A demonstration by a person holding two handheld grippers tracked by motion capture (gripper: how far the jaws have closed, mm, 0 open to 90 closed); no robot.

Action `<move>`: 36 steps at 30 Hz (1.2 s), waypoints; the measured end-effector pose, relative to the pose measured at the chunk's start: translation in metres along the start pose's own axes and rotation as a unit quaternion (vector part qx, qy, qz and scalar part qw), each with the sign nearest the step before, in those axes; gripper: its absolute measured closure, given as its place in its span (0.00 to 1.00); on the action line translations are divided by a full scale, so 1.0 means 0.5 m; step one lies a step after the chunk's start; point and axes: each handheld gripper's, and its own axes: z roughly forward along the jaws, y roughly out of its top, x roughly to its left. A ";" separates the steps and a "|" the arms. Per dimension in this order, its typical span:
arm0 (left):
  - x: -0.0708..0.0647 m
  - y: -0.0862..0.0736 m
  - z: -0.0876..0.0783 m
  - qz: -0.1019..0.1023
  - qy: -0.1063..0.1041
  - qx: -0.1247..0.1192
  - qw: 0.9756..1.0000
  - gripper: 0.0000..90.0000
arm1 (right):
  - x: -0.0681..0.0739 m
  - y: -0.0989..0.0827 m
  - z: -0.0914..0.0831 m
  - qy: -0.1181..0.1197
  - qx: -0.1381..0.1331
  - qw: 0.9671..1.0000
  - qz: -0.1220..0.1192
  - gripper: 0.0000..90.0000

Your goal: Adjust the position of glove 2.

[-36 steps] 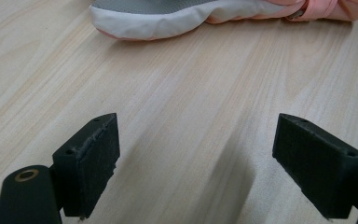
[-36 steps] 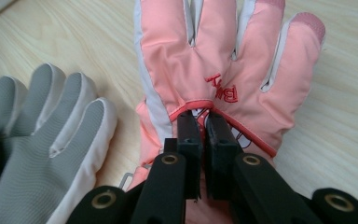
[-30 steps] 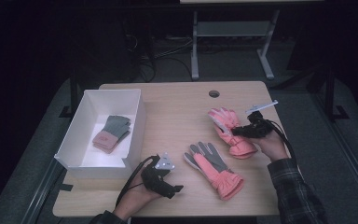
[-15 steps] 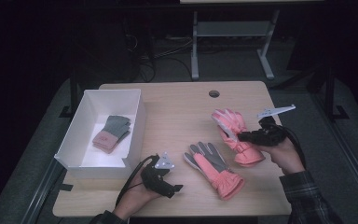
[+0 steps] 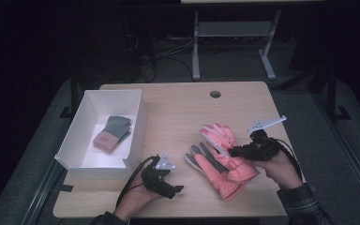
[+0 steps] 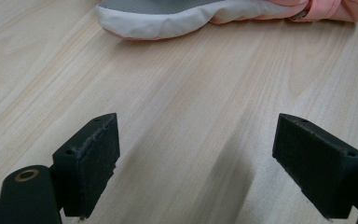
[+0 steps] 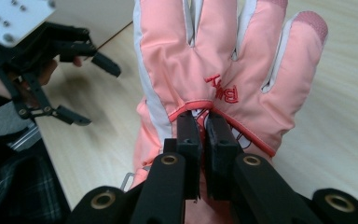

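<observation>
Fingers of the right gripper point(image 7: 204, 140) are pressed together on the back of a pink glove point(image 7: 223, 70), pinching a fold of fabric just below its red embroidered lettering; the glove's digits spread away beyond the tips. From the high view this right gripper point(image 5: 236, 151) sits at the near right of the wooden table point(image 5: 178, 108), with the pink glove point(image 5: 218, 137) lying partly over a second pink glove point(image 5: 211, 166) whose grey palm faces up. Left gripper point(image 6: 196, 163) has its two black pads wide apart, nothing between them, bare wood beneath; the grey-and-white edge of the second glove point(image 6: 168, 16) lies well ahead of the pads, not touching them. In the high view the left gripper point(image 5: 168, 185) rests near the table's front edge, just left of the gloves and apart from them. White box point(image 5: 77, 140) stands at the table's left side, holding a folded grey-and-pink glove pair point(image 5: 112, 133) on its floor. Round hole point(image 5: 215, 94) is visible in the tabletop near the far edge.
</observation>
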 end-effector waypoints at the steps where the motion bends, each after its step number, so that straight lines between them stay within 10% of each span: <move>1: -0.001 0.000 0.001 0.000 0.000 0.000 1.000 0.16 | 0.005 -0.001 0.002 0.001 0.004 1.000 0.000 0.96; 29: -0.005 -0.001 0.011 0.006 -0.005 0.013 1.000 0.16 | 0.046 -0.012 0.124 -0.010 0.087 0.995 -0.037 0.91; 36: -0.006 -0.001 0.009 0.004 -0.007 0.013 1.000 0.16 | 0.042 -0.015 0.106 0.007 0.054 0.998 -0.039 0.64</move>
